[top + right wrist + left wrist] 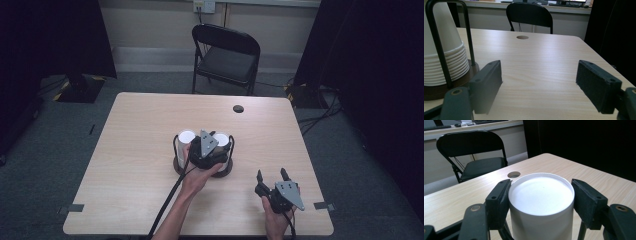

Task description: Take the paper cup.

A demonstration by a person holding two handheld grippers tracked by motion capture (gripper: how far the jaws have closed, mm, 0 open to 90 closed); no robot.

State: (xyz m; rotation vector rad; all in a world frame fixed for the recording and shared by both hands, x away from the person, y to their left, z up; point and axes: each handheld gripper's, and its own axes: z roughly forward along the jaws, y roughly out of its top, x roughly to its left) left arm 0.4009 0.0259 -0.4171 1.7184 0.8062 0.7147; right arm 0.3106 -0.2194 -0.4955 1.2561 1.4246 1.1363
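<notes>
Pale wood-grain counter (pixel 140 150) is taking up the middle of the high view, with dark curtains hanging at both upper corners and grey floor around it.

Near the centre of that view the left claw (pixel 204 150) is sitting over a cup holder (pixel 176 150), a dark round base with thin black wire loops rising from it. In the left gripper view the left claw (pixel 541 195) is clamping the top white cup (pixel 541 205) of an upturned stack, its 2 black pads pressing on either side just under the flat white bottom that is facing up. In the high view 2 white stacks (pixel 187 136) are standing side by side in the holder, and the gripped one (pixel 221 138) is the right of the pair.

Toward the lower right of the high view the right claw (pixel 272 176) is resting in the person's hand just above the counter, well apart from the holder. In the right gripper view the right claw (pixel 539 82) is standing wide apart with nothing between its pads, and the nested cup rims (pixel 446 67) and a wire loop (pixel 439 42) are showing at the left edge.

Beyond, a round hole (pixel 238 108) is sitting in the counter near its far edge, and a black folding chair (pixel 225 55) is standing behind it at the top centre.
</notes>
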